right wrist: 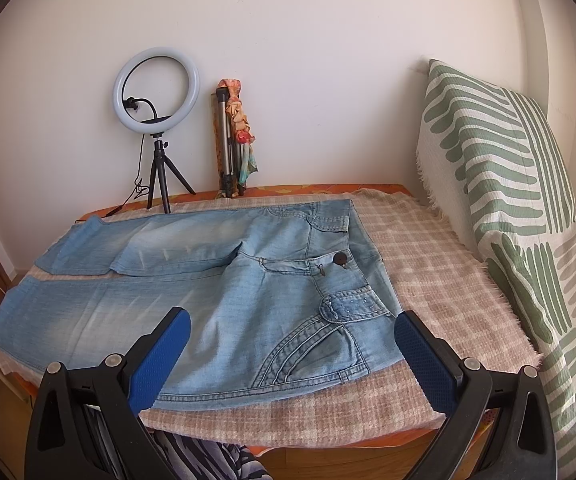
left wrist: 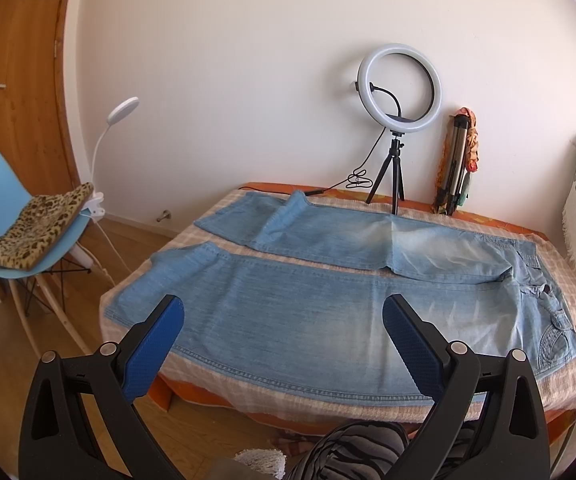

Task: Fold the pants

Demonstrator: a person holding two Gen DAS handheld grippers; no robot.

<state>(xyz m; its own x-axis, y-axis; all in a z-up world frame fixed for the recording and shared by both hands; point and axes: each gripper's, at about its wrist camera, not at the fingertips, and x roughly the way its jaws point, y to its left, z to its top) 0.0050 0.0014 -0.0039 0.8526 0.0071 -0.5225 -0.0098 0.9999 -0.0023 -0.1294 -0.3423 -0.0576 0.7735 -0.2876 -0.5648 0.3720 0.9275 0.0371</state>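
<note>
Bed (left wrist: 388, 404) — jeans (left wrist: 308, 312) spread flat

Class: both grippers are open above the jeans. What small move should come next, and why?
Probably lower the right gripper onto the waistband corner and close. The jeans lie flat and unfolded on the blanket, and the left gripper holds nothing either.

A: Where do the pants (left wrist: 328, 300) lie?
B: Flat on the blanket (right wrist: 428, 264) over the bench, waistband toward 3 o'clock, legs running out to 9 o'clock, one leg behind the other.
A: And behind them?
B: At 12 o'clock the ring light (left wrist: 400, 88) stands on its tripod by the wall, the folded tripod (left wrist: 458, 164) just right of it.
A: Off the bench?
B: A chair (left wrist: 4, 216) at 9 o'clock with a cushion (left wrist: 40, 232) on it; a patterned cloth (right wrist: 508, 184) at 3 o'clock.
</note>
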